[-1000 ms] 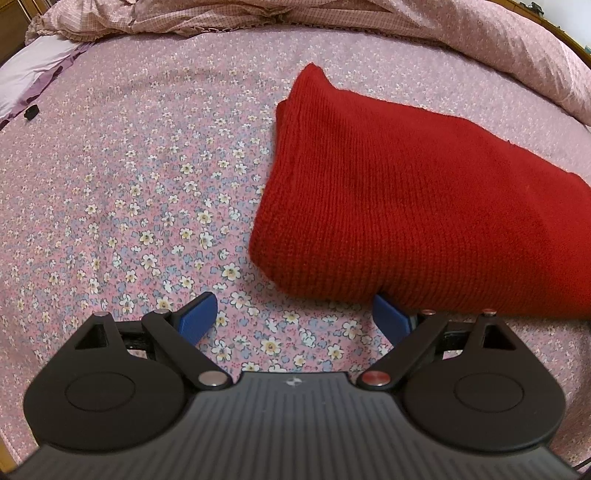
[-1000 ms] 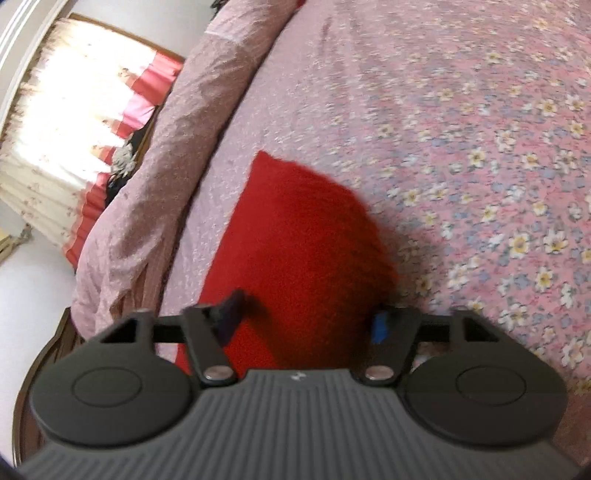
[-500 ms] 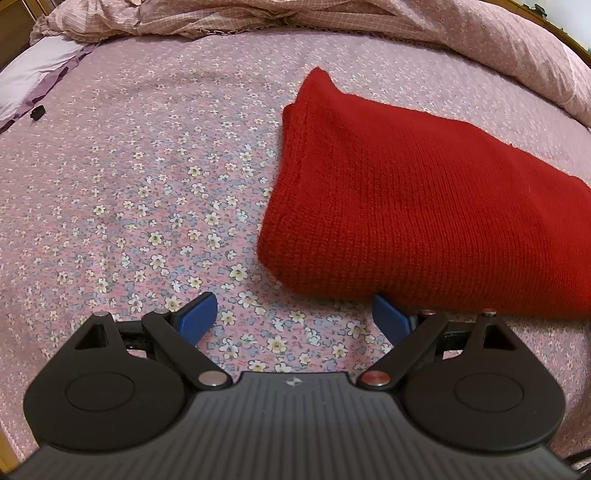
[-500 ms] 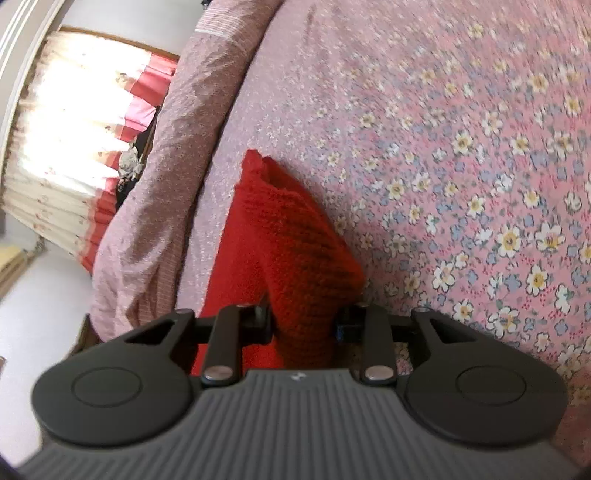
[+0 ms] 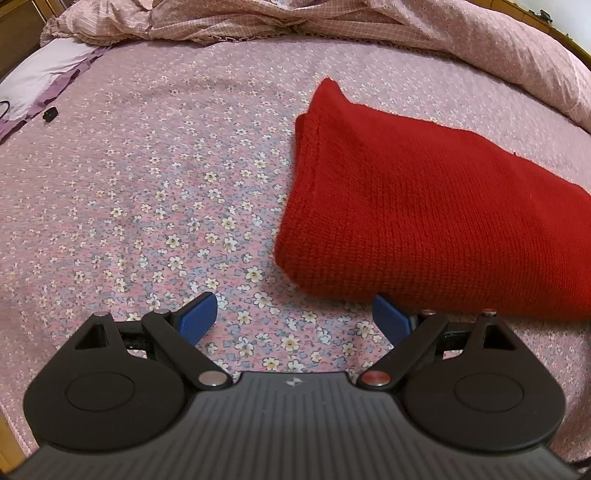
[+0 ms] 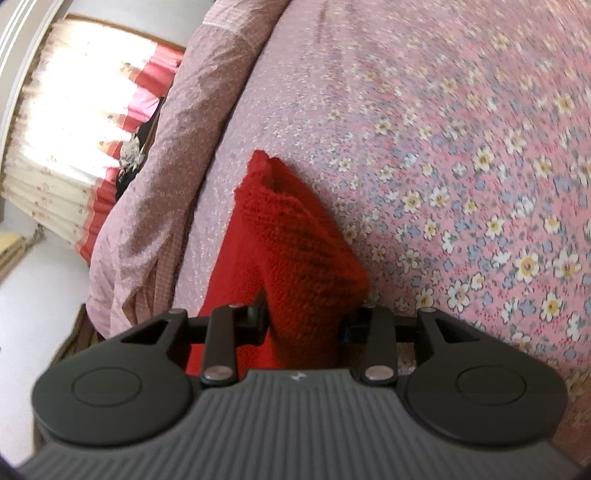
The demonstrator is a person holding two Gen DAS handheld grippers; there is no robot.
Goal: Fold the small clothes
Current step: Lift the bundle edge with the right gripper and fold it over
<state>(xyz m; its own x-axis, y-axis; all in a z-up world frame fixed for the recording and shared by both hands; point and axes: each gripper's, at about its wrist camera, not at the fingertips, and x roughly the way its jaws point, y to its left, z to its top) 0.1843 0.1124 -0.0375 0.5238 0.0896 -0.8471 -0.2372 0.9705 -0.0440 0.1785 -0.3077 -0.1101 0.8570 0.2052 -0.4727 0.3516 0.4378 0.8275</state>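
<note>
A red knit garment (image 5: 424,206) lies folded on the floral pink bedsheet (image 5: 147,184), right of centre in the left wrist view. My left gripper (image 5: 293,314) hovers open just before its near edge. The right blue pad (image 5: 388,317) sits at that edge and nothing lies between the pads. In the right wrist view, my right gripper (image 6: 304,317) pinches a raised ridge of the red garment (image 6: 295,236). Both fingers press into the knit, and the jaws are opening slightly. The rest of the cloth trails off to the left behind the gripper.
A bunched pink quilt (image 5: 258,22) runs along the far side of the bed and down its side (image 6: 177,155). A white and purple pillow (image 5: 40,74) and a small black object (image 5: 50,114) lie far left. A bright curtained window (image 6: 74,122) stands beyond the bed.
My right gripper closed its jaws on the red knit, bunching it into a raised ridge. The left gripper stayed open in place; the garment edge shifted slightly in its view.
</note>
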